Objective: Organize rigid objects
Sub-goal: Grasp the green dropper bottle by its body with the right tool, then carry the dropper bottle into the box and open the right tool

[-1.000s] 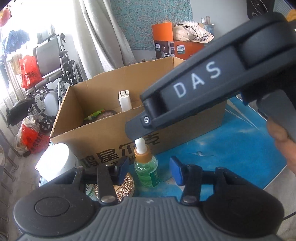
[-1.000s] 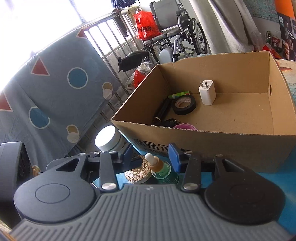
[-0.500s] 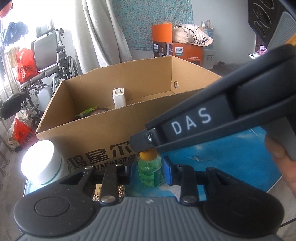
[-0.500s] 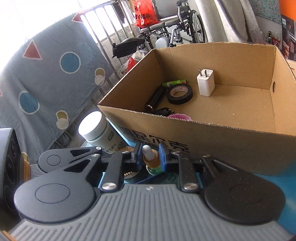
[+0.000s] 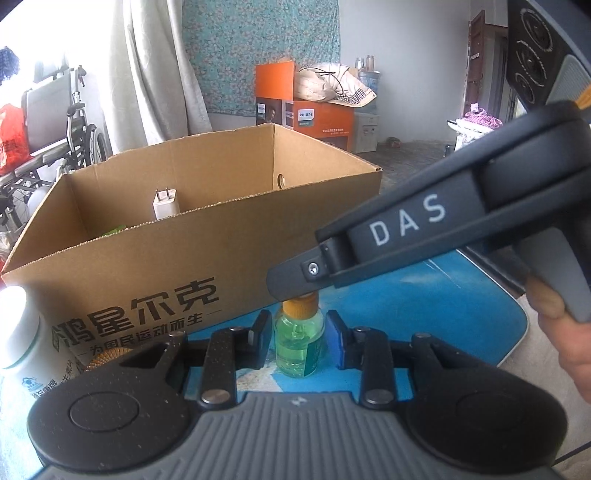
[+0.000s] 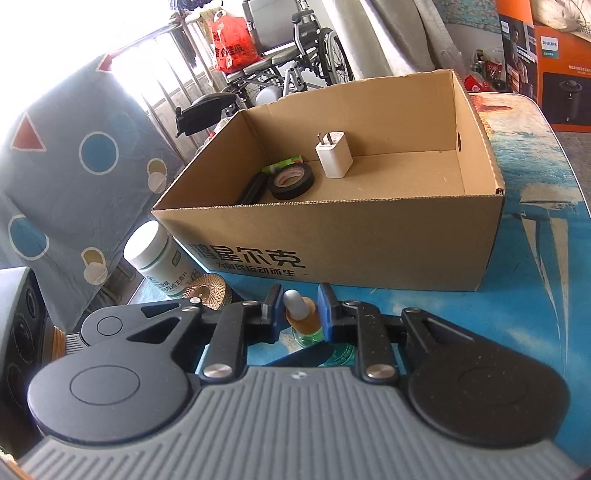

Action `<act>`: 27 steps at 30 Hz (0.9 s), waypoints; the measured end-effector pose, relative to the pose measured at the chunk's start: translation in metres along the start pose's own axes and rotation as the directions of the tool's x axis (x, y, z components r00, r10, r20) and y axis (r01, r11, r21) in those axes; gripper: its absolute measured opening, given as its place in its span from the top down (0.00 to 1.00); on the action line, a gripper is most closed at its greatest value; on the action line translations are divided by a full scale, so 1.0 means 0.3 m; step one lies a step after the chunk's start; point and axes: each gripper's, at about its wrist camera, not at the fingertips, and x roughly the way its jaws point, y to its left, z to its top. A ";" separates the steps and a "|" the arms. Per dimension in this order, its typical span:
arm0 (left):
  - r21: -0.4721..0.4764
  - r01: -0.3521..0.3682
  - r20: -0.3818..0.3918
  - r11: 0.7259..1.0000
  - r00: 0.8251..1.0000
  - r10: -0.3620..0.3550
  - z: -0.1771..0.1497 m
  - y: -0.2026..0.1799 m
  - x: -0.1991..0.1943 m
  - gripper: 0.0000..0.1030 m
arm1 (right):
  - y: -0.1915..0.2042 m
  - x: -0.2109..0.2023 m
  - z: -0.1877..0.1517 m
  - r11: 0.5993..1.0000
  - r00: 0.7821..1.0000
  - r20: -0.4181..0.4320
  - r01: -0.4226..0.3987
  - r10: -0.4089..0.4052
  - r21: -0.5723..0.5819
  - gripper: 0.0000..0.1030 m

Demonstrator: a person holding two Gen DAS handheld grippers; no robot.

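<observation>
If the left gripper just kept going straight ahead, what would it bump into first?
The green dropper bottle, which already stands between the opening jaws of the left gripper. Behind it, probably the cardboard box.

Daylight enters strongly from the far left in both views and burns out the window area [image 6: 55,29] to plain white. The white jar's lid [image 5: 11,299] is overexposed. The interior is evenly lit; shadows are soft. Fisheye curvature bends edges, with dark vignetting in the corners. Focus is sharp, without motion blur.
</observation>
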 end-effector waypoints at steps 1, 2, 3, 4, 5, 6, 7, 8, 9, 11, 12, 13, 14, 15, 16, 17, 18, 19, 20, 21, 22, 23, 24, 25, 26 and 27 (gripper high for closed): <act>0.010 -0.006 -0.001 1.000 1.000 0.006 -0.003 -0.003 0.005 0.63 | 0.000 0.000 -0.003 1.000 1.000 0.003 0.000 0.000 0.003 0.80; 0.025 -0.013 -0.007 1.000 1.000 0.013 -0.003 -0.010 0.012 0.63 | 0.002 0.001 -0.004 1.000 1.000 0.005 0.000 0.000 0.004 0.80; 0.042 -0.019 -0.021 0.999 1.000 0.020 -0.012 -0.025 0.020 0.63 | 0.002 0.001 -0.004 1.000 1.000 0.006 0.001 -0.001 0.002 0.80; 0.052 -0.023 -0.033 0.998 0.999 0.024 -0.014 -0.026 0.020 0.63 | 0.003 0.002 -0.004 1.000 1.000 0.007 0.003 -0.003 0.000 0.79; 0.060 -0.026 -0.048 0.998 0.998 0.029 -0.021 -0.030 0.035 0.63 | 0.006 0.002 -0.003 1.000 1.000 0.005 0.006 -0.006 -0.007 0.79; 0.063 -0.028 -0.059 0.998 0.998 0.032 -0.032 -0.032 0.041 0.63 | 0.009 0.004 -0.002 1.000 1.000 0.002 0.009 -0.009 -0.014 0.79; 0.064 -0.029 -0.068 0.997 0.997 0.034 -0.038 -0.033 0.053 0.63 | 0.010 0.007 -0.002 1.000 1.000 -0.002 0.012 -0.012 -0.021 0.79; 0.064 -0.030 -0.070 0.997 0.997 0.035 -0.044 -0.033 0.063 0.63 | 0.012 0.008 -0.001 1.000 1.000 -0.006 0.013 -0.013 -0.027 0.77; 0.066 -0.030 -0.068 0.997 0.997 0.035 -0.050 -0.034 0.069 0.64 | 0.014 0.012 0.001 0.999 1.000 -0.012 0.016 -0.016 -0.032 0.75; 0.081 -0.036 -0.068 0.996 0.997 0.041 -0.058 -0.041 0.079 0.67 | 0.013 0.019 0.002 0.999 1.000 -0.019 0.022 -0.022 -0.034 0.71; 0.089 -0.040 -0.064 0.995 0.997 0.045 -0.062 -0.047 0.080 0.67 | 0.013 0.022 0.001 0.999 0.999 -0.022 0.022 -0.023 -0.034 0.70; 0.096 -0.043 -0.057 0.994 0.997 0.049 -0.065 -0.051 0.079 0.67 | 0.013 0.027 0.001 0.999 0.999 -0.027 0.023 -0.024 -0.034 0.70; 0.102 -0.045 -0.052 0.994 0.997 0.050 -0.067 -0.053 0.078 0.67 | 0.009 0.031 0.000 0.999 0.999 -0.031 0.024 -0.025 -0.036 0.70; 0.104 -0.045 -0.048 0.994 0.998 0.050 -0.069 -0.054 0.078 0.67 | 0.008 0.036 -0.001 0.999 0.999 -0.035 0.026 -0.028 -0.036 0.70; 0.104 -0.044 -0.046 0.994 0.998 0.049 -0.069 -0.054 0.079 0.67 | 0.006 0.040 -0.003 0.999 0.999 -0.038 0.029 -0.030 -0.037 0.70; 0.103 -0.044 -0.043 0.994 0.998 0.049 -0.077 -0.063 0.067 0.67 | 0.003 0.045 -0.004 0.999 0.999 -0.038 0.032 -0.033 -0.038 0.70; 0.102 -0.044 -0.041 0.994 0.998 0.048 -0.078 -0.063 0.067 0.67 | 0.000 0.048 -0.005 0.999 0.999 -0.037 0.036 -0.037 -0.040 0.70; 0.100 -0.045 -0.040 0.994 0.998 0.049 -0.077 -0.063 0.067 0.67 | -0.001 0.050 -0.005 0.998 0.998 -0.037 0.040 -0.042 -0.040 0.71; 0.099 -0.046 -0.038 0.994 0.998 0.050 -0.081 -0.061 0.067 0.67 | -0.003 0.051 -0.005 0.998 0.998 -0.034 0.041 -0.043 -0.039 0.72; 0.100 -0.047 -0.037 0.994 0.998 0.051 -0.080 -0.064 0.068 0.68 | -0.005 0.050 -0.005 0.998 0.999 -0.032 0.041 -0.042 -0.038 0.73; 0.101 -0.049 -0.037 0.994 0.998 0.053 -0.079 -0.067 0.067 0.68 | -0.004 0.047 -0.005 0.998 0.999 -0.027 0.045 -0.046 -0.041 0.74; 0.103 -0.049 -0.036 0.993 0.998 0.053 -0.078 -0.067 0.066 0.68 | -0.002 0.042 -0.005 0.998 0.999 -0.019 0.050 -0.051 -0.048 0.78; 0.106 -0.048 -0.035 0.993 0.998 0.052 -0.084 -0.083 0.054 0.68 | 0.000 0.037 -0.004 0.997 0.998 -0.016 0.055 -0.056 -0.055 0.80; 0.106 -0.048 -0.033 0.993 0.998 0.052 -0.083 -0.087 0.047 0.68 | 0.002 0.033 -0.004 0.997 0.998 -0.015 0.056 -0.056 -0.056 0.80; 0.108 -0.049 -0.029 0.993 0.998 0.053 -0.083 -0.094 0.035 0.68 | 0.002 0.026 -0.004 0.997 0.998 -0.010 0.053 -0.054 -0.054 0.80; 0.111 -0.051 -0.024 0.993 0.998 0.054 -0.082 -0.099 0.026 0.68 | 0.006 0.020 -0.004 0.997 0.999 -0.005 0.053 -0.053 -0.057 0.80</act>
